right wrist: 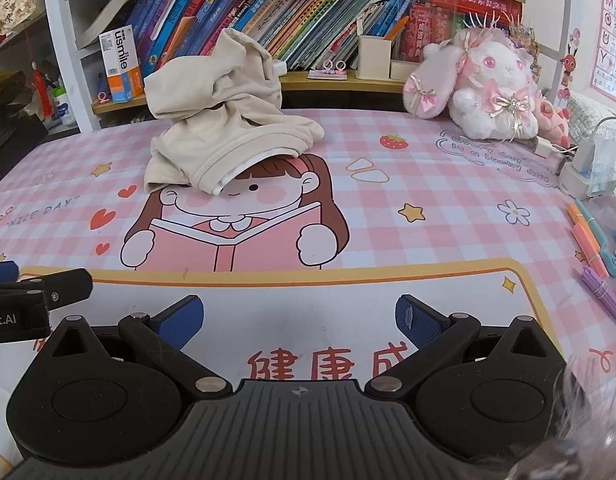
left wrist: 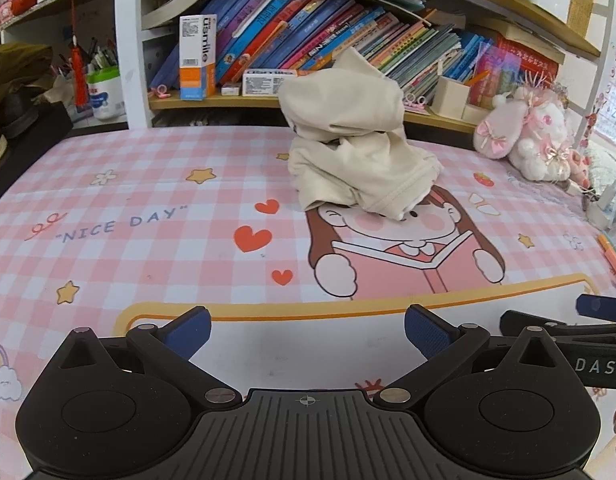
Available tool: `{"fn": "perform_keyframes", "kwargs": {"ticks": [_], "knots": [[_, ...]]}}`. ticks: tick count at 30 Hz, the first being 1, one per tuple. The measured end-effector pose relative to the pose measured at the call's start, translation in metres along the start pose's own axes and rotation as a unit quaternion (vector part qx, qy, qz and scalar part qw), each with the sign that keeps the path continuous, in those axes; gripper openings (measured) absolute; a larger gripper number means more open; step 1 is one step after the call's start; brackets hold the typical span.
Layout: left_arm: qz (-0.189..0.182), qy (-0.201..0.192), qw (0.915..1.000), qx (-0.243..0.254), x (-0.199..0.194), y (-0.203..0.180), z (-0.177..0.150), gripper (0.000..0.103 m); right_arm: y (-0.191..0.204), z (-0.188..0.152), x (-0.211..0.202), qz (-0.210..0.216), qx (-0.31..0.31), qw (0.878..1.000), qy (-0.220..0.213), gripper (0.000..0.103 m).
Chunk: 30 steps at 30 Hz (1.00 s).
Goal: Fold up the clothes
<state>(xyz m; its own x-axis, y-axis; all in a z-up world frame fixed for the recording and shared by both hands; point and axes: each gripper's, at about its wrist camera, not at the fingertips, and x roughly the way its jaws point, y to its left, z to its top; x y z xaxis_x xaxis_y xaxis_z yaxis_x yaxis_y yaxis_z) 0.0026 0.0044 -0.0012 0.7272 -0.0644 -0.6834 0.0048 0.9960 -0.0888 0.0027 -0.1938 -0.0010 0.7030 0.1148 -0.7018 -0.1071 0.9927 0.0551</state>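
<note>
Bookshelves crammed with bright paperbacks back a desk covered by a smooth pink-checked cartoon mat (left wrist: 108,184). On its far half sits the cream garment (left wrist: 355,148), soft knit heaped into a tall crumpled mound, ribbed hem drooping at the front. Folding has not begun, by my reading: the left gripper (left wrist: 307,330) and right gripper (right wrist: 299,316) both hover near the mat's front edge, blue pads spread wide, holding nothing. Next comes reaching forward, pinching the hem and spreading the cloth flat.
</note>
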Motion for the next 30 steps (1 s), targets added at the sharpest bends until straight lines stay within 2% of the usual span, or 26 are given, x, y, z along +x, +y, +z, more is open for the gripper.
{"fn": "perform_keyframes", "kwargs": {"ticks": [9, 14, 23, 30], "knots": [[-0.001, -0.021, 0.9996, 0.017, -0.008, -0.007, 0.002, 0.103, 0.001, 0.001, -0.001, 0.004, 0.003, 1.000, 0.003, 0.103], [0.016, -0.024, 0.9992, 0.029, -0.008, -0.013, 0.002, 0.103, -0.005, 0.002, 0.001, 0.003, 0.017, 1.000, 0.011, 0.103], [0.015, -0.018, 0.9991, 0.037, -0.006, -0.027, -0.003, 0.103, -0.011, 0.002, 0.006, 0.034, 0.008, 0.999, 0.022, 0.100], [0.039, -0.028, 0.9981, 0.039, -0.003, -0.040, -0.002, 0.103, -0.026, 0.005, 0.012, 0.063, -0.006, 0.998, 0.016, 0.100]]}}
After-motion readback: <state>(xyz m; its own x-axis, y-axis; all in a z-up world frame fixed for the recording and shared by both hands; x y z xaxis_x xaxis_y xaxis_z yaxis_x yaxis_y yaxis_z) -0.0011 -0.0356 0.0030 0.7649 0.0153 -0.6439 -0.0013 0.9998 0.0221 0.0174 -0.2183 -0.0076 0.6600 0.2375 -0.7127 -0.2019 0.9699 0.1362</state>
